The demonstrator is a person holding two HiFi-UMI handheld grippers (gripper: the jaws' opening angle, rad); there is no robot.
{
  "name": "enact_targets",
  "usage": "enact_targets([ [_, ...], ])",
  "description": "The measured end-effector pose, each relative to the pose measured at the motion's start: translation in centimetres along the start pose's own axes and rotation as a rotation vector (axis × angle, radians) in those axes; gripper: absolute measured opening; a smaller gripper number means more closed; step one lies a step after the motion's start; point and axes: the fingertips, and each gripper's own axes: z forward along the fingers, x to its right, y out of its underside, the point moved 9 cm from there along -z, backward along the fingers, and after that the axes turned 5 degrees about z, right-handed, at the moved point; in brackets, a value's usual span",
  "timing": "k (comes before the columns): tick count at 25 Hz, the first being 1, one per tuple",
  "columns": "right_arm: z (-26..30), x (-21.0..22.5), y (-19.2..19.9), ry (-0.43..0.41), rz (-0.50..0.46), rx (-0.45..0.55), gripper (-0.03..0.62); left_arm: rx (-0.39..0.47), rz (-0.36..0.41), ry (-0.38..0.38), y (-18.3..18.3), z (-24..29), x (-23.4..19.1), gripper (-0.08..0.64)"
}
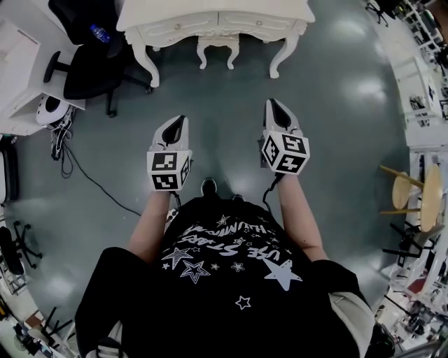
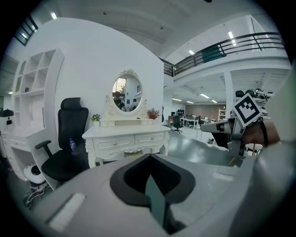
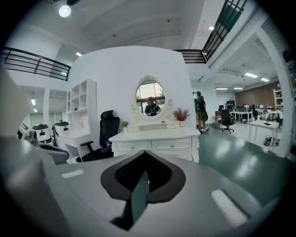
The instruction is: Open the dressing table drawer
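The white dressing table [image 1: 217,21] stands at the top of the head view, its two front drawers [image 2: 113,142] [image 3: 171,145] closed, each with a small knob. An oval mirror [image 2: 126,92] sits on top. My left gripper [image 1: 179,123] and right gripper [image 1: 274,106] are held side by side over the green floor, well short of the table, both pointing toward it. In the left gripper view my left gripper [image 2: 149,159] has its jaws together with nothing between them. The right gripper [image 3: 144,156] is likewise shut and empty in its own view.
A black office chair [image 1: 91,66] with a blue bottle [image 1: 99,33] on its seat stands left of the table. A white stool [image 1: 217,47] is tucked under the table. Cables [image 1: 77,164] trail on the floor at left. Wooden stools [image 1: 413,192] stand far right.
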Motion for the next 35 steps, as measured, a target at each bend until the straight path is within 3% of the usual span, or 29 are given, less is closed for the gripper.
enact_targets([
  [2,0.7,-0.5,-0.3,0.0,0.003,0.005,0.06,0.013,0.003,0.0,-0.2,0.2,-1.2,0.0],
  [3,1.0,-0.8,-0.5,0.004,0.004,0.007,0.132,0.02,0.001,0.0,-0.3,0.3,-1.8,0.0],
  [4,1.3,-1.0,-0.6,0.01,0.007,0.009,0.164,0.026,0.0,0.003,-0.5,0.3,-2.3,0.0],
  [10,2.9,-1.9,-1.0,0.024,0.008,-0.017,0.247,0.041,0.015,0.018,-1.3,1.3,-4.8,0.0],
  [21,10.4,1.3,-1.8,0.005,0.038,-0.04,0.268,0.003,0.009,0.005,-2.7,7.4,-6.0,0.0],
  [27,18.4,5.4,-4.6,-0.031,0.048,-0.034,0.273,-0.013,-0.006,-0.062,-5.7,15.6,-8.7,0.0],
  [35,29.1,11.5,-9.8,-0.088,0.052,-0.051,0.273,0.008,0.008,-0.093,-12.0,26.5,-9.3,0.0],
])
